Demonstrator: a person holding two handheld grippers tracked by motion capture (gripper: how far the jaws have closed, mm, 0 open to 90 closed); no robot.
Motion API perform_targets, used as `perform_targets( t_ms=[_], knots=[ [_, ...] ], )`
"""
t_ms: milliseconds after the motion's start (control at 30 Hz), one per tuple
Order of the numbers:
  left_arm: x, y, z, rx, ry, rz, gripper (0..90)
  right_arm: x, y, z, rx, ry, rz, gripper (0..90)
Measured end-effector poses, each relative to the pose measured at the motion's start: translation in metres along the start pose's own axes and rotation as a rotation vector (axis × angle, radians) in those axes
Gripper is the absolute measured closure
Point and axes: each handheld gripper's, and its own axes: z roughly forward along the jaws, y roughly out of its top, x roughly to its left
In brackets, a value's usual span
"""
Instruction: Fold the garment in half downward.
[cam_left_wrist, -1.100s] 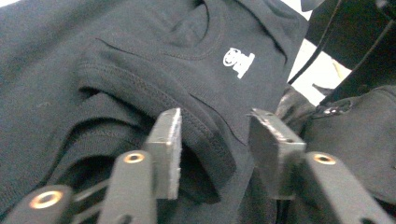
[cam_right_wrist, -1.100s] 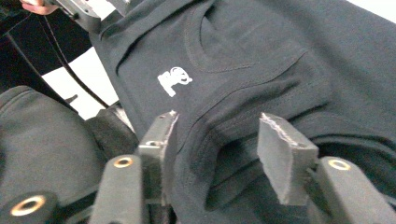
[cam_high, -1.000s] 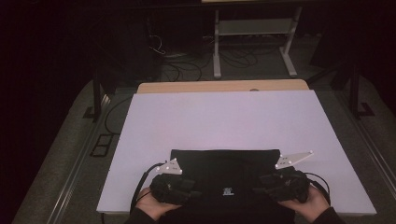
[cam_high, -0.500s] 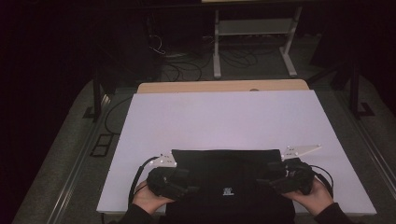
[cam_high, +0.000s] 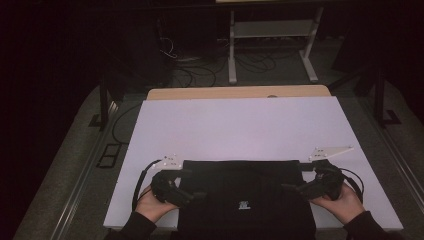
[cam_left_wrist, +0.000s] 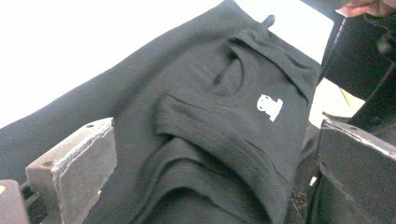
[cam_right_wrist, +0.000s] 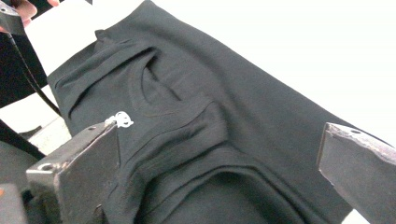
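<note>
Hand-held gripper (cam_high: 192, 184) on white table (cam_high: 240, 127), dark rm.

The white surface (cam_high: 240, 125) lies bare from the far edge down to the folded black garment (cam_high: 240, 195), which covers the near middle strip. Both claws, the left claw (cam_high: 192, 185) and the right claw (cam_high: 295, 184), flank that garment with jaws apart, each blocking its side edge.

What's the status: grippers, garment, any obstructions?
Left gripper open, right gripper open, one at each side of the folded black garment. Garment flat on white table. Nothing in the way.
</note>
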Motion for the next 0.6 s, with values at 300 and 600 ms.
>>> perform_targets(
  t_ms=[300, 600],
  knots=[
    [0.006, 0.002, -0.007, 0.006, 0.029, 0.028, 0.0, -0.013, 0.002, -0.011, -0.021, -0.019, -0.002, 0.0],
    [0.008, 0.014, -0.008, 0.017, 0.044, 0.064, 0.0, -0.022, 0.009, -0.017, -0.025, -0.038, -0.013, 0.0]
  ],
)
